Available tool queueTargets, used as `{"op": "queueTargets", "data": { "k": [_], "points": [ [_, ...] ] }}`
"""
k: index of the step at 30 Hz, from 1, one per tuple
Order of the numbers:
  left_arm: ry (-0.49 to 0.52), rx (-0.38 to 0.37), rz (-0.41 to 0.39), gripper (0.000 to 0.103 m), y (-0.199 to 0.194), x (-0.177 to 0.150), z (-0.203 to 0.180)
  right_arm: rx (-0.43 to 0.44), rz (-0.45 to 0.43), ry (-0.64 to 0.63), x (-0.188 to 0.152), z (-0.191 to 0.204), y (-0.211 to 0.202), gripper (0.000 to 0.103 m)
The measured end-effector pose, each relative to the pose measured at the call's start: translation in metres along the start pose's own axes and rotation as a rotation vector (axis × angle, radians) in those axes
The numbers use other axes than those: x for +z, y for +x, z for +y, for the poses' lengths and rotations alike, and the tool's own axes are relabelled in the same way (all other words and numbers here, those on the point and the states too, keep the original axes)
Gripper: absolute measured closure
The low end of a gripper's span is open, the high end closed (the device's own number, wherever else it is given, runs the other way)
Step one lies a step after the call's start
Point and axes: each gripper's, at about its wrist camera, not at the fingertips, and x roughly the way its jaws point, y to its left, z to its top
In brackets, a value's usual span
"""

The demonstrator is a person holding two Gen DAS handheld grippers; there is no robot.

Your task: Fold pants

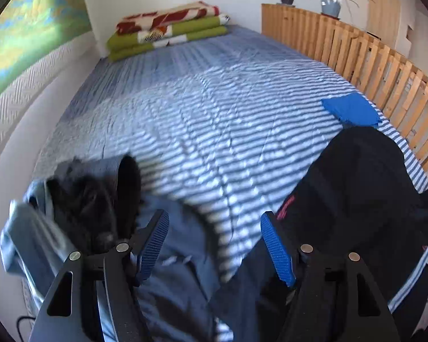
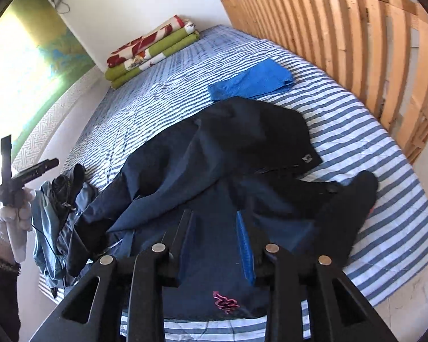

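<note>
Your right gripper (image 2: 214, 242) hangs with its jaws parted, grasping nothing, directly over the navy pants (image 2: 185, 176) on the bed (image 2: 371, 131); legs run away leftward. Left gripper (image 1: 214, 248) released, beside them.

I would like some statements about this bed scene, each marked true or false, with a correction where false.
1. The dark navy pants lie spread on the blue-and-white striped bedcover. True.
2. The folded bright blue cloth lies on top of the navy pants. False: it lies on the bedcover beyond them, near the wooden slatted frame.
3. The left gripper has its jaws open, with nothing clamped. True.
4. The stack of folded green and red-patterned blankets sits at the near edge of the bed. False: it sits at the far end, by the wall.
5. The right gripper hovers over the blankets. False: it is over the navy pants, near the pink logo.
</note>
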Motion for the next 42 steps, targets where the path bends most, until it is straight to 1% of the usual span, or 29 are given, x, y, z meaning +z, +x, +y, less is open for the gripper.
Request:
{"op": "queueTargets", "data": {
  "k": [2, 3, 4, 6, 8, 9, 10, 11, 12, 13, 15, 17, 19, 20, 21, 22, 23, 24, 25, 26, 27, 30, 32, 34, 35, 37, 38, 40, 42],
  "points": [
    [-0.032, -0.039, 0.051, 0.029, 0.001, -0.039, 0.018, 0.023, 0.029, -0.023, -0.003, 0.020, 0.016, 0.075],
    [-0.038, -0.058, 0.074, 0.025, 0.004, -0.057, 0.020, 0.035, 0.043, -0.030, -0.006, 0.028, 0.024, 0.075],
    [-0.042, -0.084, 0.099, 0.021, 0.009, -0.072, 0.017, 0.048, 0.055, -0.036, -0.009, 0.038, 0.032, 0.075],
    [-0.048, -0.139, 0.143, 0.017, 0.025, -0.093, 0.007, 0.064, 0.073, -0.048, -0.014, 0.054, 0.043, 0.075],
    [-0.045, -0.171, 0.181, 0.017, 0.045, -0.107, -0.009, 0.068, 0.088, -0.068, -0.020, 0.069, 0.052, 0.075],
    [-0.044, -0.186, 0.195, 0.023, 0.058, -0.107, -0.022, 0.066, 0.093, -0.079, -0.023, 0.075, 0.054, 0.075],
    [-0.038, -0.199, 0.203, 0.054, 0.066, -0.110, -0.028, 0.062, 0.096, -0.090, -0.026, 0.080, 0.054, 0.075],
    [-0.024, -0.179, 0.218, 0.080, 0.075, -0.111, -0.033, 0.055, 0.096, -0.098, -0.029, 0.084, 0.054, 0.075],
    [-0.016, -0.135, 0.230, 0.101, 0.078, -0.106, -0.039, 0.046, 0.094, -0.107, -0.031, 0.087, 0.052, 0.075],
    [-0.027, -0.096, 0.219, 0.102, 0.079, -0.098, -0.039, 0.034, 0.092, -0.115, -0.034, 0.089, 0.051, 0.075],
    [-0.063, -0.066, 0.166, 0.102, 0.071, -0.079, -0.024, 0.014, 0.088, -0.122, -0.037, 0.089, 0.047, 0.075],
    [-0.080, -0.043, 0.081, 0.102, 0.049, -0.052, -0.007, -0.004, 0.083, -0.117, -0.039, 0.085, 0.042, 0.075],
    [-0.098, 0.013, -0.002, 0.102, 0.029, -0.021, 0.011, -0.019, 0.075, -0.108, -0.038, 0.077, 0.036, 0.075],
    [-0.095, 0.043, -0.036, 0.101, 0.025, -0.006, 0.017, -0.025, 0.073, -0.105, -0.037, 0.074, 0.034, 0.075],
    [-0.081, 0.088, -0.061, 0.095, 0.024, 0.006, 0.020, -0.032, 0.070, -0.100, -0.037, 0.071, 0.034, 0.075],
    [-0.065, 0.139, -0.068, 0.078, 0.027, 0.017, 0.023, -0.041, 0.068, -0.093, -0.036, 0.068, 0.033, 0.075],
    [-0.047, 0.188, -0.047, 0.063, 0.032, 0.025, 0.025, -0.045, 0.068, -0.084, -0.035, 0.065, 0.034, 0.075],
    [-0.044, 0.249, -0.037, 0.037, 0.035, 0.029, 0.027, -0.046, 0.071, -0.073, -0.035, 0.062, 0.034, 0.075],
    [-0.050, 0.263, -0.055, 0.030, 0.031, 0.030, 0.027, -0.044, 0.074, -0.058, -0.035, 0.059, 0.034, 0.075],
    [-0.052, 0.240, -0.079, 0.030, 0.024, 0.024, 0.027, -0.041, 0.075, -0.048, -0.035, 0.056, 0.033, 0.075],
    [-0.052, 0.217, -0.081, 0.030, 0.017, 0.017, 0.026, -0.043, 0.075, -0.042, -0.037, 0.053, 0.031, 0.075],
    [-0.033, 0.164, -0.058, 0.029, 0.000, -0.024, 0.018, -0.075, 0.068, -0.034, -0.041, 0.039, 0.024, 0.073],
    [-0.005, 0.148, -0.023, 0.029, -0.009, -0.062, 0.011, -0.089, 0.063, -0.001, -0.043, 0.025, 0.018, 0.072],
    [-0.008, 0.099, 0.023, 0.029, -0.017, -0.104, 0.005, -0.096, 0.058, 0.039, -0.046, 0.010, 0.013, 0.071],
    [-0.018, 0.069, 0.048, 0.029, -0.020, -0.124, 0.002, -0.107, 0.055, 0.053, -0.048, 0.003, 0.011, 0.068],
    [-0.030, 0.013, 0.083, 0.029, -0.029, -0.163, -0.007, -0.155, 0.043, 0.068, -0.052, -0.009, 0.006, 0.067],
    [-0.031, 0.001, 0.089, 0.029, -0.034, -0.180, -0.011, -0.182, 0.040, 0.077, -0.053, -0.015, 0.003, 0.067],
    [-0.047, -0.017, 0.109, 0.018, -0.039, -0.209, -0.016, -0.198, 0.037, 0.122, -0.057, -0.031, -0.002, 0.066],
    [-0.065, -0.047, 0.147, 0.014, -0.037, -0.232, -0.022, -0.201, 0.037, 0.176, -0.061, -0.047, -0.006, 0.063]
  ]
}}
